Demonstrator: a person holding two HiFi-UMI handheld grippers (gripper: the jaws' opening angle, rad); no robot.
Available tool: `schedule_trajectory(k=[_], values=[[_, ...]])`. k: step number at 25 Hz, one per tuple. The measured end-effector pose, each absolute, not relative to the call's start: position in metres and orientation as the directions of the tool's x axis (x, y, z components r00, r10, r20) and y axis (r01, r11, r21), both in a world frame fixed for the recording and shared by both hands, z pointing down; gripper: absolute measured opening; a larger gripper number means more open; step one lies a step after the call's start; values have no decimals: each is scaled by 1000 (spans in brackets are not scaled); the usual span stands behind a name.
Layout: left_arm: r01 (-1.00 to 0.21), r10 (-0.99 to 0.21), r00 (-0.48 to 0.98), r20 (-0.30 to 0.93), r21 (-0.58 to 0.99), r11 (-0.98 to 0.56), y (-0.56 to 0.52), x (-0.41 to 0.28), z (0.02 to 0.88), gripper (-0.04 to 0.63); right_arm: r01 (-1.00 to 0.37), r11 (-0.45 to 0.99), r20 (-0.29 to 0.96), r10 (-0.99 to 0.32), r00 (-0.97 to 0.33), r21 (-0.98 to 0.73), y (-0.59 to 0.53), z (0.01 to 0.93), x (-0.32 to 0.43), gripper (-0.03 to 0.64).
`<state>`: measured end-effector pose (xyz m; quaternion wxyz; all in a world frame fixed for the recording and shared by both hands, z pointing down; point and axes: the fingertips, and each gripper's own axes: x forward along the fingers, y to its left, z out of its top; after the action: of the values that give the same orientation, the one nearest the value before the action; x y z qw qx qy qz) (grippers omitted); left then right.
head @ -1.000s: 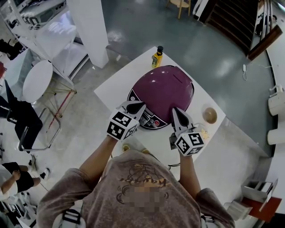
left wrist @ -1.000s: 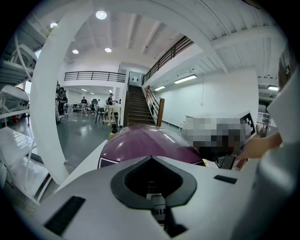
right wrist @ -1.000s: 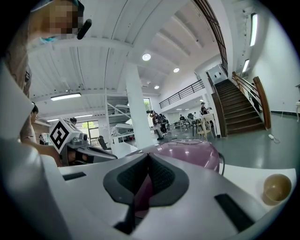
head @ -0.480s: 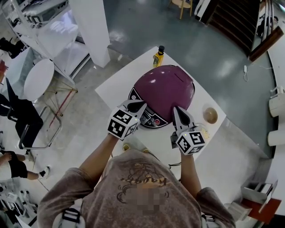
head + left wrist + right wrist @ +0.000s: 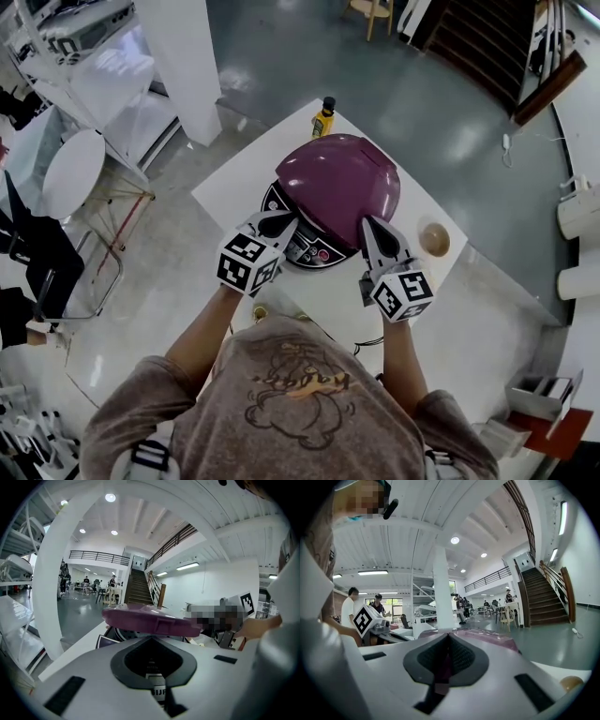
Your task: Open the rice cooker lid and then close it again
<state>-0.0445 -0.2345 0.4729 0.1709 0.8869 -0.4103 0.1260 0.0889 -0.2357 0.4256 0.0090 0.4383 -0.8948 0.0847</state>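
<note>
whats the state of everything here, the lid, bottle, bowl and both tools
rice cooker lid: partly open, front edge lifted with a gap under it
left tool: shut, nothing in it
right tool: shut, nothing in it, tip by the lid's front edge
bottle: upright, cap on
bowl: upright, contents can't be told

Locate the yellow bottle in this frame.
In the head view, the yellow bottle stands upright at the far corner of the white table, just beyond the far-left edge of the purple rice cooker.
</note>
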Motion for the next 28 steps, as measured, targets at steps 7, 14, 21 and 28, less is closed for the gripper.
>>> schedule_trajectory(k=[7, 14, 21, 28], values=[[-757, -663, 649, 373, 228, -613, -230, -39, 475, 20, -785, 611, 82, -781, -619, -99, -237, 411, 92, 3], [-750, -652, 654, 383, 220, -623, -229, -36, 475, 20, -779, 624, 51, -777, -627, -65, -242, 388, 97, 3], [-736, -634, 668, 389, 220, -640, -230, -33, 475, 20, -779, 627, 46, -777, -627, -17, -250, 374, 101, 3], [-727, -623, 677, 392, 223, -649, -230, -31, 475, 20, -786, 618, 26, -785, -618, -30, -261, 360, 113, 5]])
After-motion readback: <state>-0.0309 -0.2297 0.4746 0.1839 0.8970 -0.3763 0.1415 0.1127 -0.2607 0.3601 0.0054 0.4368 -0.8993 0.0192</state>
